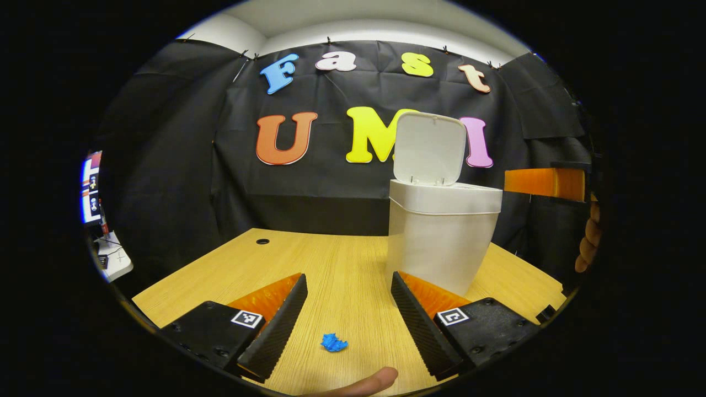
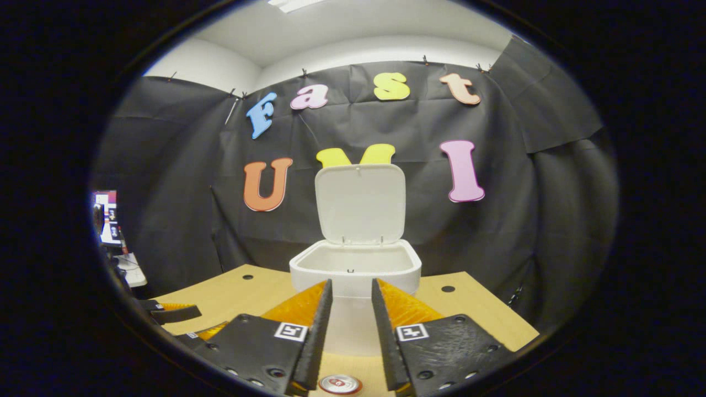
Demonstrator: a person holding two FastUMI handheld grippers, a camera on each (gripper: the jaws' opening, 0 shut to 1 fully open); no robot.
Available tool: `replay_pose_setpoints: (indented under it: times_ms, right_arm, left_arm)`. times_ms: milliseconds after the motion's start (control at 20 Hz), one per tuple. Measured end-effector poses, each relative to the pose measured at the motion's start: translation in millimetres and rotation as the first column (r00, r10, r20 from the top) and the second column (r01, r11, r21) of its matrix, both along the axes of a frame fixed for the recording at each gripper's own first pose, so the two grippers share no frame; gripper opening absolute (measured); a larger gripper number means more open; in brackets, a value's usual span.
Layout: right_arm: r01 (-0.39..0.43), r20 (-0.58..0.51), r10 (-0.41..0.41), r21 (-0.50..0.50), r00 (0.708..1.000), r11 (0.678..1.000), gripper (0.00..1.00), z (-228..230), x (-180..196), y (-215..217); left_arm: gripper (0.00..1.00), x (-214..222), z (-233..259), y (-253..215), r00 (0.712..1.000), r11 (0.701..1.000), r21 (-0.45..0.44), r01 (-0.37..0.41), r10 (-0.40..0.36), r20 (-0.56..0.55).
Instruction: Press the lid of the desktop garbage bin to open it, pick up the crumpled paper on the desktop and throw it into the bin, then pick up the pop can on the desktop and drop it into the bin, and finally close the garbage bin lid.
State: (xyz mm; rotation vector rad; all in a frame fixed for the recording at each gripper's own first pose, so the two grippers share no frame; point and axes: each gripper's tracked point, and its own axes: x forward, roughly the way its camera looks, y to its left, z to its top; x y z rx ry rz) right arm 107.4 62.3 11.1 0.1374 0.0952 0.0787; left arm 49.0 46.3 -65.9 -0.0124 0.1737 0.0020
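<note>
- The white plastic desktop bin (image 1: 438, 237) stands on the pale wooden table (image 1: 342, 259) with its flat white lid (image 1: 430, 148) tipped up and back, so I judge the opening step done and the paper pick-up to be the step in hand.
- My left tool (image 1: 348, 317) is spread wide and holds nothing; the small blue crumpled paper (image 1: 333, 342) lies on the table between its two fingers, low in the left gripper view and not touched by either.
- My right tool (image 2: 352, 331) is also apart and empty, its fingers set a narrower gap apart, pointing at the front of the bin (image 2: 356, 270), whose open mouth faces up.
- The round silver top of the pop can (image 2: 340, 384) sits at the very bottom of the right gripper view, between that tool's fingers and nearer than the bin.
- Next, I judge, the left tool must drop onto the paper, press together on it, then lift and swing right to the bin's mouth.
- There is open table to the left of the bin and around the paper; the bin's near wall sits close behind my left tool's right finger, so the lift needs to clear the rim. The raised lid blocks the back of the opening.
</note>
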Motion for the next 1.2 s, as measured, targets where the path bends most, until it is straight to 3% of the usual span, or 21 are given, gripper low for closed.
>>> replay_pose_setpoints:
  times_ms: [100,200,300,400,500,650,950,1150,1200]
  right_arm:
    - [0.011,0.008,-0.011,-0.025,1.000,1.000,0.71,-8.3,-12.9,-5.7]
    - [0.027,0.001,-0.027,-0.058,1.000,0.998,0.86,-21.1,-22.3,-10.9]
    - [0.022,-0.017,-0.023,-0.070,1.000,0.997,0.93,-32.1,-30.6,-10.7]
    - [0.011,-0.026,-0.012,-0.050,1.000,0.999,0.93,-38.2,-40.1,-10.9]
    - [0.003,-0.026,-0.004,-0.035,1.000,0.999,0.94,-43.3,-49.0,-9.9]
    - [-0.009,-0.032,0.007,-0.062,0.999,0.998,0.93,-54.5,-57.6,-4.2]
    - [-0.065,-0.081,0.056,-0.113,0.995,0.991,0.94,-103.0,-81.6,13.8]
    - [-0.093,-0.140,0.071,-0.160,0.988,0.983,0.95,-149.6,-92.6,22.1]
    - [-0.101,-0.161,0.074,-0.161,0.984,0.982,0.94,-162.1,-95.8,22.8]
  left_arm:
    - [0.99,6.1,-15.6,9.4,0.999,1.000,0.016,-0.008,0.009,-0.049]
    - [0.99,10.9,-39.1,13.4,0.990,1.000,-0.004,0.001,-0.002,-0.143]
    - [0.99,15.7,-63.8,16.6,0.970,0.998,-0.058,-0.002,-0.012,-0.242]
    - [0.98,15.7,-88.0,9.2,0.947,0.996,-0.089,0.022,-0.049,-0.318]
    - [0.95,16.7,-111.3,9.9,0.917,0.996,-0.053,0.075,-0.090,-0.388]
    - [0.95,20.5,-144.3,13.1,0.892,0.996,0.045,0.071,-0.043,-0.451]
    - [0.92,24.2,-179.9,6.2,0.841,0.988,0.049,0.144,-0.096,-0.533]
    - [0.84,24.9,-191.5,9.6,0.830,0.981,0.097,0.165,-0.085,-0.552]
    - [0.87,25.4,-191.2,5.8,0.834,0.979,0.098,0.180,-0.099,-0.543]
